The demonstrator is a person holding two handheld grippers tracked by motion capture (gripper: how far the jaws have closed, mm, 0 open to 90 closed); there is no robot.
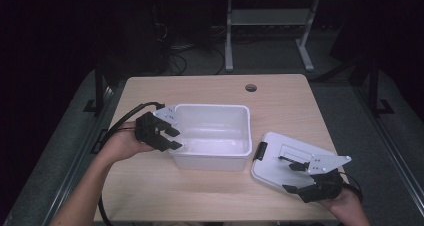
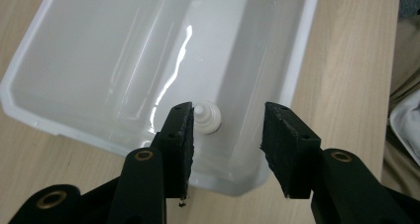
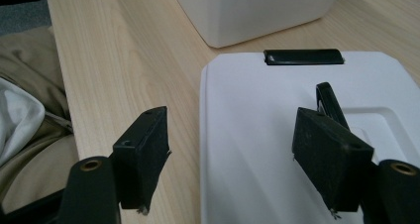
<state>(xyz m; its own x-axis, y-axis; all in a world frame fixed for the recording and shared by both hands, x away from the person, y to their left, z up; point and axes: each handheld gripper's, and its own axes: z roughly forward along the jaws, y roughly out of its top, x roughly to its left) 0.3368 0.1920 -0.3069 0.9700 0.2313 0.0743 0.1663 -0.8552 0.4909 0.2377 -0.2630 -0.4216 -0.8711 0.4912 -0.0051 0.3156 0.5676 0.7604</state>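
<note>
White plastic bin (image 1: pixel 212 136) sits mid tabletop (image 1: pixel 150 186), open top, w/ a small white knob (image 2: pixel 207 119) on its floor. Left gripper (image 1: pixel 172 138) at bin's left rim, jaws released, spread apart, hanging over the near-left corner of the bin; in left gripper view the jaws frame the knob but grasp nothing, rim passes just under them. Left hand (image 1: pixel 125 141) holds it from the left, cable (image 1: pixel 127 117) loops behind. White lid (image 1: pixel 285 158) lies flat on tabletop right of bin, just beside it, slightly turned; black latch (image 1: pixel 260 151) on its left edge faces the bin, second black latch (image 3: pixel 327 102) seen standing up on lid in right gripper view. Right gripper (image 1: pixel 295 178) at near-right, over the lid's near edge, jaws released & wide; in right gripper view one jaw is over bare wood, other over the lid, so they straddle the lid's edge, not clamped. Can't tell if a jaw touches the lid. Right hand (image 1: pixel 345 201) at bottom right edge.
</note>
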